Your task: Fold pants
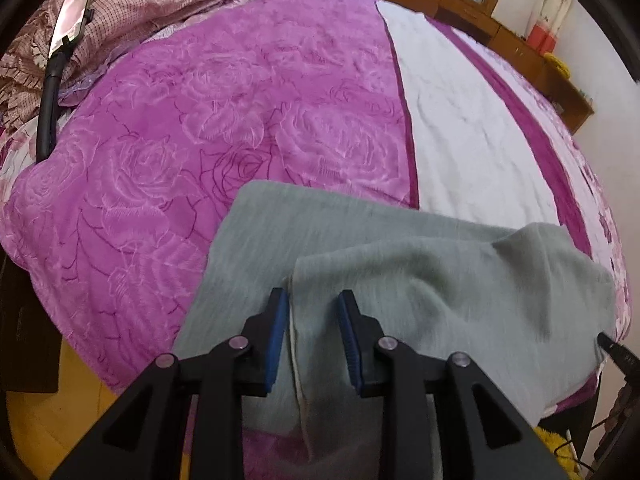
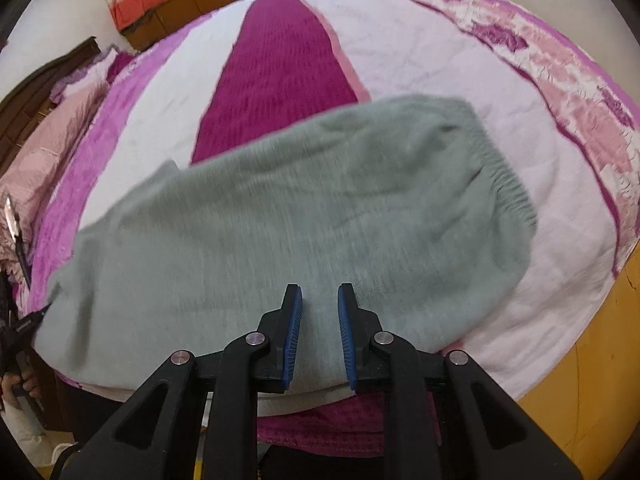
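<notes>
Grey-green pants [image 1: 400, 280] lie across the near edge of the bed, folded lengthwise, legs to the left and elastic waistband [image 2: 504, 184] at the right. My left gripper [image 1: 313, 300] is open, its blue pads either side of the pants' leg edge, with cloth between them. My right gripper [image 2: 319, 296] is open over the near edge of the pants [image 2: 280, 220], with cloth between its pads. The right gripper's tip [image 1: 612, 344] shows at the right edge of the left wrist view, at the cloth's edge. The left gripper [image 2: 36, 320] shows at the far left of the right wrist view.
The bed carries a pink rose-pattern blanket [image 1: 180, 140] and a white sheet with magenta stripes [image 2: 280, 64]. Bedding and a phone on a holder [image 1: 72, 20] lie at the far left. A wooden headboard [image 1: 460, 4] stands beyond. Yellow floor [image 2: 592, 360] lies beside the bed.
</notes>
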`<state>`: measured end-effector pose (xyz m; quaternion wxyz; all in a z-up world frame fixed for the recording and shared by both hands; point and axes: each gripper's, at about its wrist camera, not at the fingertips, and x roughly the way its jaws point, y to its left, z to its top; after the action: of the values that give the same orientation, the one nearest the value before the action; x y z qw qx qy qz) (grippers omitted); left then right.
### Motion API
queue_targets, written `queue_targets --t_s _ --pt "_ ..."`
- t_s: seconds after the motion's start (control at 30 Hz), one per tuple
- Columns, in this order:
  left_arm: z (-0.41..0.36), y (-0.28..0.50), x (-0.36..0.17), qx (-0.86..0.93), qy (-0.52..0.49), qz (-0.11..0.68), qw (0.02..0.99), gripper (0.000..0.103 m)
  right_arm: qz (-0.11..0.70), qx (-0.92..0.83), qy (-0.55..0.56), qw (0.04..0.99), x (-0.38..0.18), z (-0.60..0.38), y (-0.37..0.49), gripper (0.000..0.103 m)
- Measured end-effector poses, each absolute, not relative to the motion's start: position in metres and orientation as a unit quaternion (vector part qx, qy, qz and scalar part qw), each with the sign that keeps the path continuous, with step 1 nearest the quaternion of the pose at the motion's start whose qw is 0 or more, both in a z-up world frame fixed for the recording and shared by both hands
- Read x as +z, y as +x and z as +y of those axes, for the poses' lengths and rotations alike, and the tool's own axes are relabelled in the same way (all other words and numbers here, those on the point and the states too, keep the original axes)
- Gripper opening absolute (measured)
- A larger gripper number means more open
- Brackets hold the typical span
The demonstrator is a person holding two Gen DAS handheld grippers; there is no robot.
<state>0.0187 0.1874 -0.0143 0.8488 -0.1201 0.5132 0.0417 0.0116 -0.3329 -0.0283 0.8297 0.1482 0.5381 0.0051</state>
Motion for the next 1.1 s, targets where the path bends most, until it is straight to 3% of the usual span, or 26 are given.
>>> queue_targets --t_s 0.07,0.1,0.13,0.37,0.7,0.73,0.83,1.1 --pt "0.189 0.018 -0.014 0.039 -0.126 0.503 0.854 0.023 0.541 0.002 0.152 0.827 -0.034 -0.334 0.012 0.012" --pt "0.189 0.018 -0.013 0.037 -0.127 0.499 0.857 0.007 0.542 0.002 0.153 0.827 -0.035 -0.334 0.012 0.012" --pt "0.190 0.017 -0.010 0.024 -0.134 0.493 0.859 0.003 0.542 0.002 0.153 0.827 -0.036 -0.334 0.012 0.012" --pt "0.196 0.016 0.029 0.047 -0.082 0.446 0.890 0.003 0.548 -0.005 0.133 0.826 -0.030 -0.327 0.013 0.012" --pt "0.197 0.039 0.006 0.064 -0.038 0.484 0.872 0.003 0.537 0.104 0.076 0.834 0.003 -0.258 0.051 0.012" --pt "0.197 0.039 0.003 0.067 -0.042 0.487 0.870 0.003 0.532 0.122 0.072 0.835 0.005 -0.249 0.057 0.013" --pt "0.199 0.035 -0.003 0.070 -0.053 0.489 0.868 0.003 0.516 0.173 0.067 0.836 0.008 -0.223 0.085 0.030" --pt "0.200 0.024 0.010 0.069 -0.069 0.472 0.876 0.003 0.537 0.168 0.009 0.827 -0.027 -0.190 0.160 0.031"
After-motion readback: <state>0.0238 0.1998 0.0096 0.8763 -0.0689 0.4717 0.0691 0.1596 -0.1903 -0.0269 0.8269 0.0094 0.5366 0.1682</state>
